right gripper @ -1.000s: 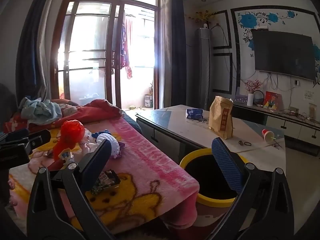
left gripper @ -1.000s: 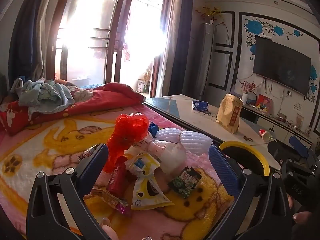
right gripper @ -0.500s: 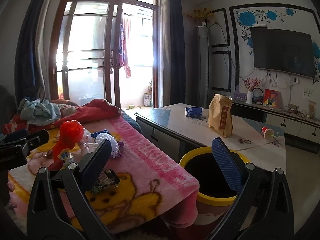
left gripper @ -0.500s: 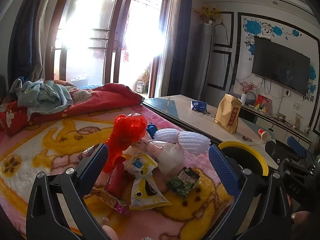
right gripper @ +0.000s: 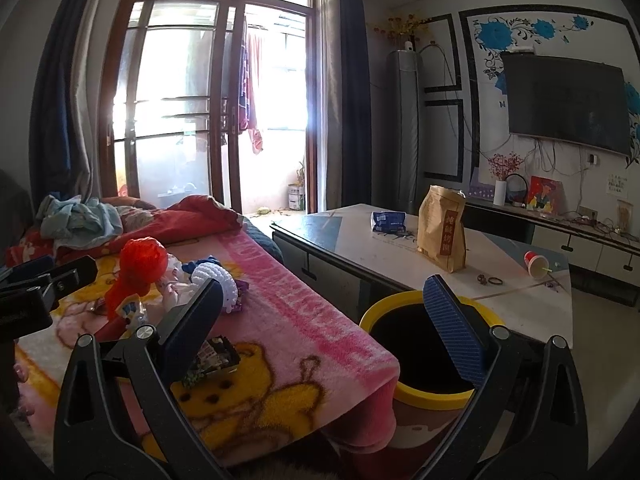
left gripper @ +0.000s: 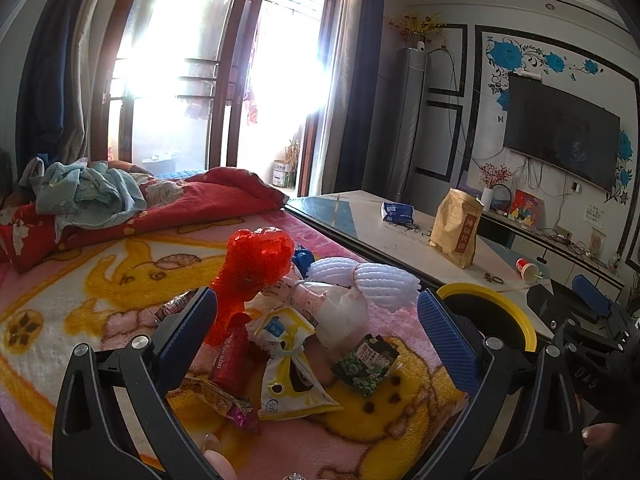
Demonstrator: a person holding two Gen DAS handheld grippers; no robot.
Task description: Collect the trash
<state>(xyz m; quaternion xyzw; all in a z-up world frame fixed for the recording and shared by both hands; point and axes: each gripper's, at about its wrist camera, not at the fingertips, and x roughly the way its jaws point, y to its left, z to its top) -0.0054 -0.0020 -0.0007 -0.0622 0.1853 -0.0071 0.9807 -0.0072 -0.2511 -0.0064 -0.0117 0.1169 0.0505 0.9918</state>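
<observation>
Left gripper (left gripper: 316,320): it is hovering above the pink and yellow blanket (left gripper: 80,292), jaws spread wide and holding nothing, both blue pads pointing forward over the trash pile.
Left hand pose: a fingertip is showing at the bottom edge of the left wrist view, under the gripper's frame (the rest of the hand is hidden).
Right gripper (right gripper: 320,320): it is also standing wide and gripping nothing, aimed toward the gap between the bed's edge and the low table (right gripper: 360,248).
Right hand pose: seen from the left wrist view, the right tool is sitting at the far right, level with the bin, with fingers partly showing under it.
Trash pile: it is lying on the blanket between the left gripper's pads, the items crowding and touching one another.
Red plastic bag (left gripper: 252,264): it is standing up at the back of the pile (the tallest piece).
White foam netting (left gripper: 368,276): it is lying just right of the red bag.
Yellow and white snack wrapper (left gripper: 288,376): it is lying flat at the front.
Green snack packet (left gripper: 366,364): it is lying just right of that wrapper, near the blanket's edge.
Yellow-rimmed bin (right gripper: 404,308): it is standing on the floor between bed and table, its dark opening facing up.
Brown paper bag (right gripper: 442,228): it is standing upright on the table.
</observation>
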